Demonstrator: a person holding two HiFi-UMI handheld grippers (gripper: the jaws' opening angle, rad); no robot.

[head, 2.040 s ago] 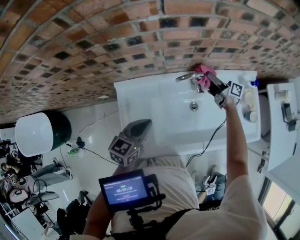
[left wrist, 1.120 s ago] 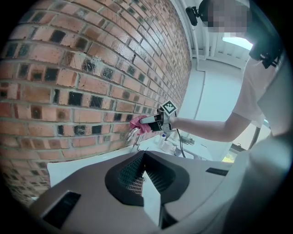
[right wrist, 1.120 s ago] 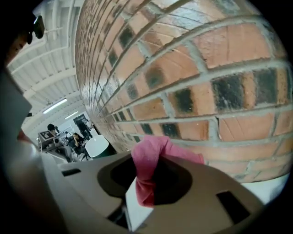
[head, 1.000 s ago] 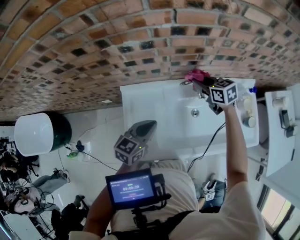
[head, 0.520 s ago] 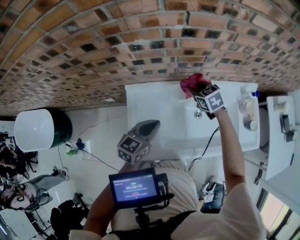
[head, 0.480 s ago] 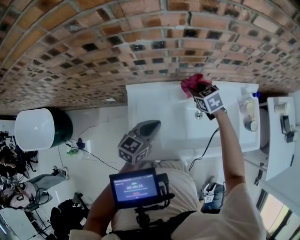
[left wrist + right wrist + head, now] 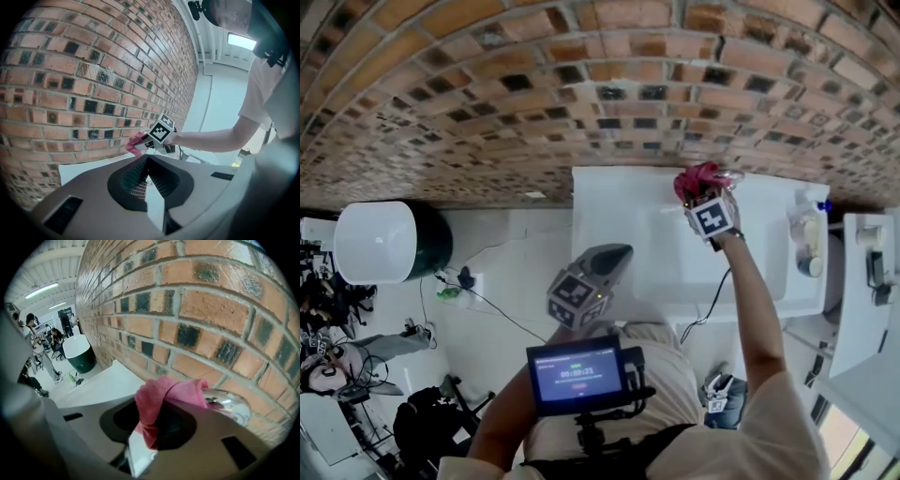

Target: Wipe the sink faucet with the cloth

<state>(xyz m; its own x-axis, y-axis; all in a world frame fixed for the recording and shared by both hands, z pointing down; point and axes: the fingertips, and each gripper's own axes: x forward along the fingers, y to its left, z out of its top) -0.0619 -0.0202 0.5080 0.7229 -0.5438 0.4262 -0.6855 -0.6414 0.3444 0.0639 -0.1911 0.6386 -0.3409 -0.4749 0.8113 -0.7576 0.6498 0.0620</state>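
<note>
We hold the left gripper (image 7: 617, 258) close in front of our chest. Its jaws are pressed together with nothing between them, and it points toward the near edge of the white sink (image 7: 628, 202). Further out, the right gripper (image 7: 705, 208) reaches across the basin at arm's length, clamped on the pink cloth (image 7: 697, 178). In the right gripper view the cloth (image 7: 161, 401) bunches up out of the jaws and spills ahead of them. It lies against the chrome faucet (image 7: 230, 406), which sits just beyond the jaw tips and to their right. Directly behind cloth and faucet rises the brick wall (image 7: 187, 310). Off to that gripper's right a bottle (image 7: 809, 234) stands on the sink's ledge.
</note>
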